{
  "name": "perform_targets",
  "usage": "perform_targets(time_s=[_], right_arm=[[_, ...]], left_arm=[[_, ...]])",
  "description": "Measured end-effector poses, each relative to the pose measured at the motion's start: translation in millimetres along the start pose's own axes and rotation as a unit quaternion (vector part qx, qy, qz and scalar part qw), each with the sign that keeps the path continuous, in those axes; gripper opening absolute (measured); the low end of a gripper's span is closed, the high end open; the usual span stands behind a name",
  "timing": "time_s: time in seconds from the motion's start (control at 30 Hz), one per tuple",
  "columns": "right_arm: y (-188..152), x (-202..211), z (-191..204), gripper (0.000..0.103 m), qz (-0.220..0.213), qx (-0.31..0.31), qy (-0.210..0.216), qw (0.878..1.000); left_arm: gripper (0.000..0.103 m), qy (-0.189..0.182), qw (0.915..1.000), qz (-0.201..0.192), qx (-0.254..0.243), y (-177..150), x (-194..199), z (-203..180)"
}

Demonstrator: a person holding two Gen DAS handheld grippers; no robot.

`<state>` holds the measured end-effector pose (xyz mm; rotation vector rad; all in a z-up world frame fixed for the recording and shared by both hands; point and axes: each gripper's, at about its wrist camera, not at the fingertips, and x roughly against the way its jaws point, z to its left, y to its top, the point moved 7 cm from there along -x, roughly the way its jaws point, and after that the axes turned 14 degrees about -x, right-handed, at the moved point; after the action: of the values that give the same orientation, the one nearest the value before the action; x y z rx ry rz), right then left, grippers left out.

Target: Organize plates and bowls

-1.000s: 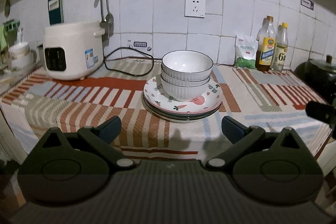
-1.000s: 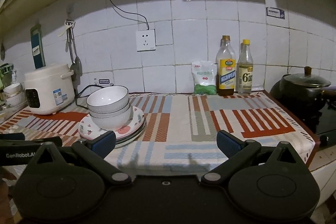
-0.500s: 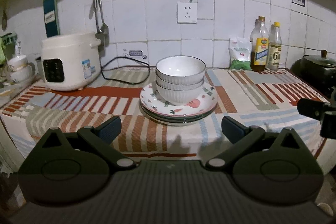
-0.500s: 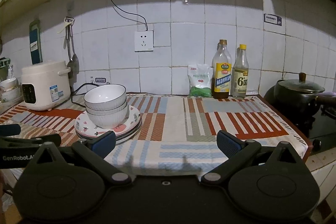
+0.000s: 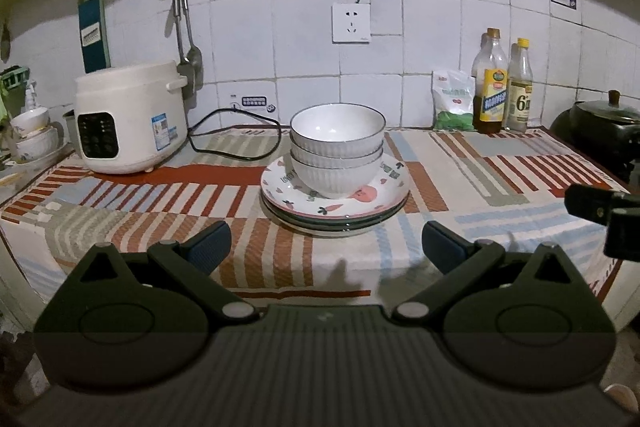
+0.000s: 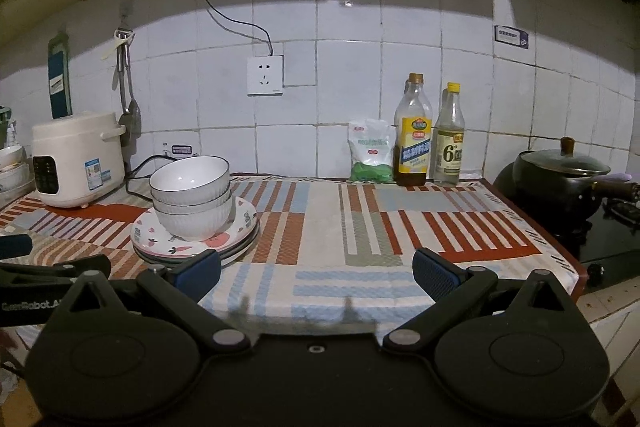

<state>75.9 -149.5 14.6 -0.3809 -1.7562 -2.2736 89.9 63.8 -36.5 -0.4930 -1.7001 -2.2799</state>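
Three white ribbed bowls (image 5: 336,151) (image 6: 192,197) are nested on a stack of plates (image 5: 360,203) (image 6: 240,231), the top plate patterned with fruit. The stack stands mid-counter on a striped cloth. My left gripper (image 5: 326,247) is open and empty, held back from the counter's front edge, facing the stack. My right gripper (image 6: 316,273) is open and empty too, over the front edge to the right of the stack. Part of the right gripper (image 5: 600,215) shows at the left wrist view's right side.
A white rice cooker (image 5: 128,119) with its cord stands at the back left, more crockery (image 5: 32,135) beyond it. Two bottles (image 6: 430,139) and a bag (image 6: 370,155) line the tiled wall. A black lidded pot (image 6: 560,179) sits on the stove at right.
Both grippers have drawn back and risen a little from the counter, so the stack looks smaller and farther. Bowls and plates have not moved.
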Motion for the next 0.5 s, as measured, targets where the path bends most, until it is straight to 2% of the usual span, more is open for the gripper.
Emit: perform_targets(time_s=[0.5], right_arm=[[-1.5,5.2,-3.5,0.103,-0.01,0.003,-0.008,1.0]], left_arm=[[0.103,0.004,0.9998,-0.017,-0.007,1.1,5.9,-2.3]])
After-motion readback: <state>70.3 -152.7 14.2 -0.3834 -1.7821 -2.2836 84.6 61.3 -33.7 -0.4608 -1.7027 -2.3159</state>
